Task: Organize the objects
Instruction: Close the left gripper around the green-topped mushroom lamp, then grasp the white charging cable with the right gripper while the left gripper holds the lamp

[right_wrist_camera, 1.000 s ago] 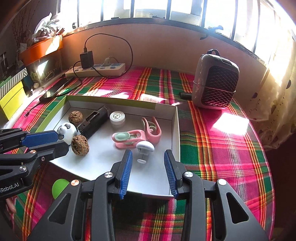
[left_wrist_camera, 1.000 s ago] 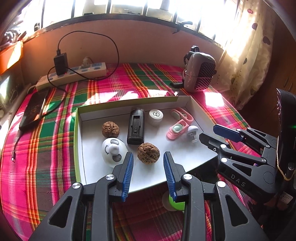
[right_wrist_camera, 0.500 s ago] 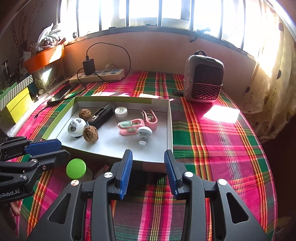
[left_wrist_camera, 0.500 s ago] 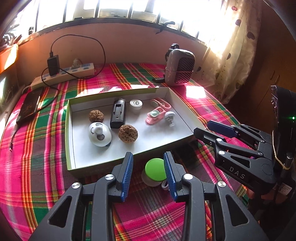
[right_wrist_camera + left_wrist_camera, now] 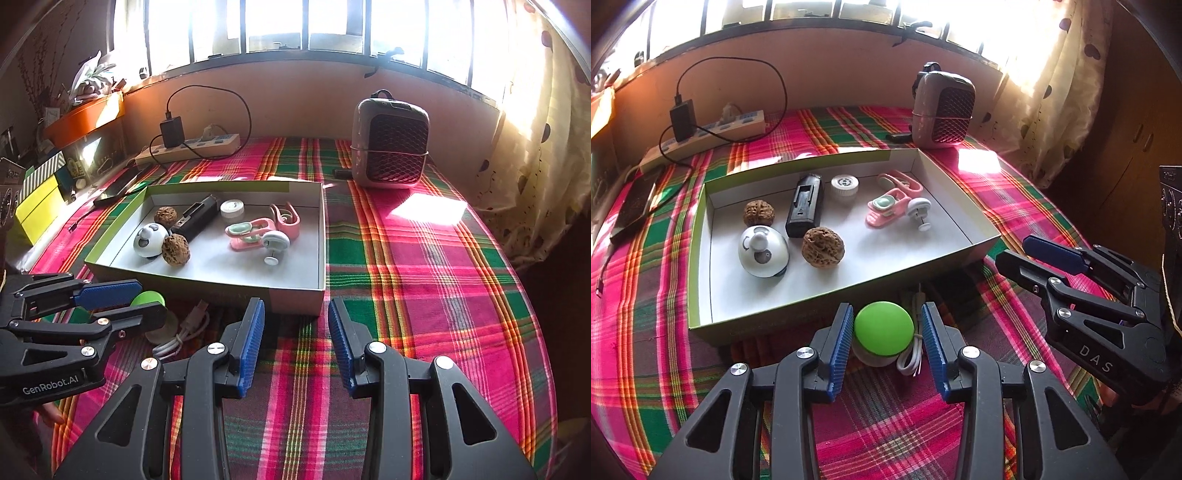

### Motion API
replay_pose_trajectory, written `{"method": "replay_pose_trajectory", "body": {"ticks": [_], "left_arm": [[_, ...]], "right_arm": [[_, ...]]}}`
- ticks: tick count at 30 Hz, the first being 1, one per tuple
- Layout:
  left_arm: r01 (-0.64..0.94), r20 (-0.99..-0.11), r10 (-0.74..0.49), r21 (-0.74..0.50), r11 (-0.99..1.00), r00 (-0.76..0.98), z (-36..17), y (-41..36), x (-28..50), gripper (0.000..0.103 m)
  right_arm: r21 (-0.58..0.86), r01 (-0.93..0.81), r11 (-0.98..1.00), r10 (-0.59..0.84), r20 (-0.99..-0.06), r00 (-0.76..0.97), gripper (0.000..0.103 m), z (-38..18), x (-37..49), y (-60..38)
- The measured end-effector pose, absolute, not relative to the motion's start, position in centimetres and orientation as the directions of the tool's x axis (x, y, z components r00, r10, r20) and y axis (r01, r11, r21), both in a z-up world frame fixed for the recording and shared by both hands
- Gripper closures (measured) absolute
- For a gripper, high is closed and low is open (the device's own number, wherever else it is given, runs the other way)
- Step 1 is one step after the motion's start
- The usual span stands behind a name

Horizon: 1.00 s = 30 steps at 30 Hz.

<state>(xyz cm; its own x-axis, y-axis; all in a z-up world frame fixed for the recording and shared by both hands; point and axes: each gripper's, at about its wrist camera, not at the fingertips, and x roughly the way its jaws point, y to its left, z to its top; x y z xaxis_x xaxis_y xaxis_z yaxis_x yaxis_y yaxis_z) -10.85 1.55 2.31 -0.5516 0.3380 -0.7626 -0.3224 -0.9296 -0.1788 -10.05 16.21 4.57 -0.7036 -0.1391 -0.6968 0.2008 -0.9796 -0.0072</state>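
A green-topped round gadget (image 5: pixel 883 328) with a white cable (image 5: pixel 911 363) lies on the plaid cloth in front of the shallow box (image 5: pixel 701 236). My left gripper (image 5: pixel 886 345) is open with its fingers on either side of the gadget, a gap showing on each side. The box holds two walnuts (image 5: pixel 823 246), a white round toy (image 5: pixel 761 251), a black case (image 5: pixel 805 205), a white cap (image 5: pixel 844 187) and pink clippers (image 5: pixel 888 205). My right gripper (image 5: pixel 295 341) is open and empty, low over the cloth near the box's front right corner (image 5: pixel 295 302).
A small heater (image 5: pixel 389 146) stands at the back right. A power strip with a charger (image 5: pixel 188 146) lies at the back left, a phone (image 5: pixel 635 205) beside it. Yellow boxes (image 5: pixel 37 206) sit at the far left. A curtain (image 5: pixel 1052 92) hangs at the right.
Both grippers have drawn back from over the box. My left gripper has come down around the green gadget in front of the box.
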Motion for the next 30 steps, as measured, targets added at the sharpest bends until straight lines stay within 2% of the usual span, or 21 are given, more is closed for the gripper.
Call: {"method": "replay_pose_trajectory", "body": {"ticks": [14, 17, 30], "left_arm": [[-0.301, -0.771, 0.337, -0.196, -0.933, -0.541, 1.5, 1.3, -11.2, 0.067], [-0.299, -0.765, 0.350, -0.214, -0.930, -0.540, 1.5, 1.1, -11.1, 0.072], [-0.247, -0.759, 0.317, -0.210, -0.946, -0.568, 1.7, -1.2, -10.2, 0.072]], "right_arm": [[-0.020, 0.213, -0.977, -0.136, -0.711, -0.690, 0.065, 4.0, -9.9, 15.4], [-0.023, 0.216, -0.976, -0.134, -0.715, -0.686, 0.065, 3.9, -9.9, 15.2], [-0.027, 0.229, -0.973, -0.137, -0.731, -0.668, 0.065, 3.7, -9.8, 13.7]]}}
